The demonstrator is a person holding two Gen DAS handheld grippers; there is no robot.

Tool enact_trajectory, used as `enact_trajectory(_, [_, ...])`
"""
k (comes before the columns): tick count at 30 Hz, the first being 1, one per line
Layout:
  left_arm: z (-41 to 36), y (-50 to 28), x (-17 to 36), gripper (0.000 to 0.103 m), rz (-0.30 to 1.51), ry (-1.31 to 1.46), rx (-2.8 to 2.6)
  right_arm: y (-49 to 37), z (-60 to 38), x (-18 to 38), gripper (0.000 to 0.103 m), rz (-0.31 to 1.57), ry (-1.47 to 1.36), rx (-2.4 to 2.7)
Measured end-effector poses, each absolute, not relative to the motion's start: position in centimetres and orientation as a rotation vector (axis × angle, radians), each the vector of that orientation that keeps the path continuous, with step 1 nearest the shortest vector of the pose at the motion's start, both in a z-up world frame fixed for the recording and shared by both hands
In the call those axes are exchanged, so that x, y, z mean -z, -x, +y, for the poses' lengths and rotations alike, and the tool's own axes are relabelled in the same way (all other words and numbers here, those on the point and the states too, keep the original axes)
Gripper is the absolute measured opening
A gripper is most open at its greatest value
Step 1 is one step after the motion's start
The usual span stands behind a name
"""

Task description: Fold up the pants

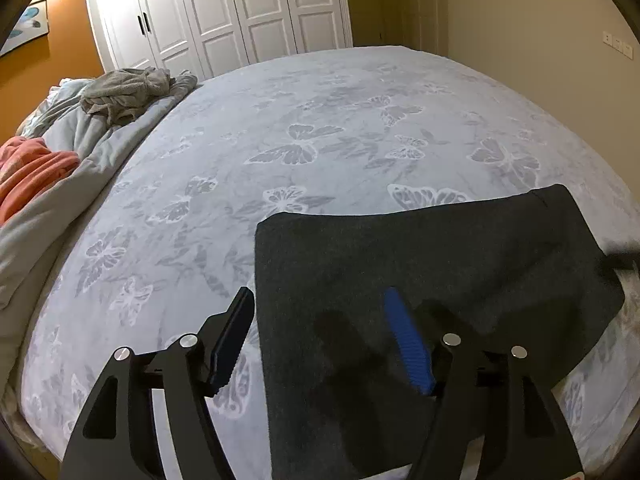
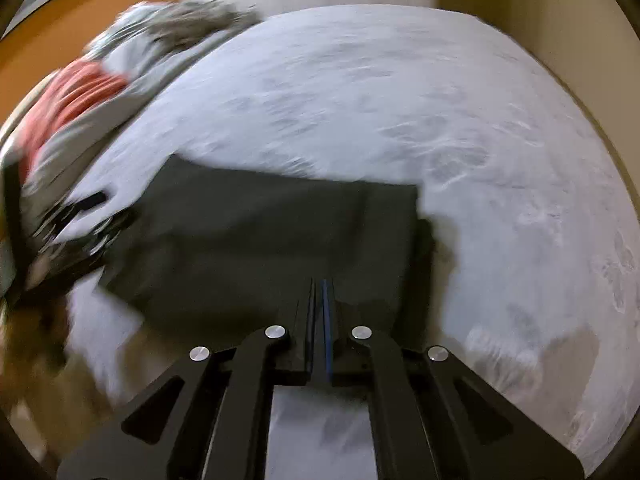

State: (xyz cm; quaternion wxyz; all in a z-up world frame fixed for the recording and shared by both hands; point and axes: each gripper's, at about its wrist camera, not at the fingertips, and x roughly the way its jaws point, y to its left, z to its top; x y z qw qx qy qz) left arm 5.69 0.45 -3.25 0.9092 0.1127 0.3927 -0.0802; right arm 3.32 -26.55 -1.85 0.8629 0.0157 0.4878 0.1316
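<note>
The dark grey pants (image 1: 420, 272) lie folded into a flat rectangle on the butterfly-print bed sheet (image 1: 280, 120). My left gripper (image 1: 320, 300) is open above the pants' left edge, one finger over the sheet, the blue-padded finger over the cloth, holding nothing. In the blurred right wrist view the pants (image 2: 260, 240) lie ahead, and my right gripper (image 2: 319, 284) is shut with its fingers pressed together above the pants' near edge; nothing shows between them. The left gripper (image 2: 86, 210) shows blurred at the pants' left side.
A rumpled pale duvet (image 1: 92, 148) with a grey garment (image 1: 128, 94) and an orange garment (image 1: 32, 168) lies along the bed's left side. White wardrobe doors (image 1: 224, 12) stand behind the bed. A beige wall (image 1: 540, 32) runs on the right.
</note>
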Motion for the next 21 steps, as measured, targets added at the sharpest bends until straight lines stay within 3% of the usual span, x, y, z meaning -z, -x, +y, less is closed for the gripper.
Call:
enact_trajectory(2, [0.5,-5.8,3.5,0.068,0.819,-0.233,0.155,-2.4,-26.6,5.6,0.0,1.174,0.058,-0.283])
enact_trajectory(4, [0.6,-5.9,3.6,0.068,0.832,-0.224,0.157,-2.0,-27.6,5.3,0.0,1.157,0.026,-0.299])
enact_trajectory(7, [0.6,-5.8,3.7,0.069,0.832,-0.223,0.152,-1.0,-29.2,2.4,0.009,1.076,-0.048,-0.265])
enact_trajectory(13, [1.1,-5.5,3.5,0.072,0.839,-0.213,0.14,-1.6,-30.5,3.6,0.012,1.079,-0.156,-0.217])
enact_trajectory(14, [1.6,-5.2,3.2,0.074,0.844,-0.189,0.151,-1.7,-30.9,3.5,0.021,1.069,-0.183,-0.217])
enact_trajectory(15, [1.9,-5.1,3.0,0.078,0.848,-0.174,0.159,-1.7,-30.8,3.5,0.037,1.069,-0.196,-0.215])
enact_trajectory(16, [2.3,-4.8,3.0,0.082,0.856,-0.148,0.171,-1.8,-31.1,3.7,0.043,1.072,-0.203,-0.205])
enact_trajectory(21, [3.9,-4.6,5.2,0.082,1.043,0.058,0.286,-2.8,-29.9,5.7,0.045,1.113,-0.176,-0.202])
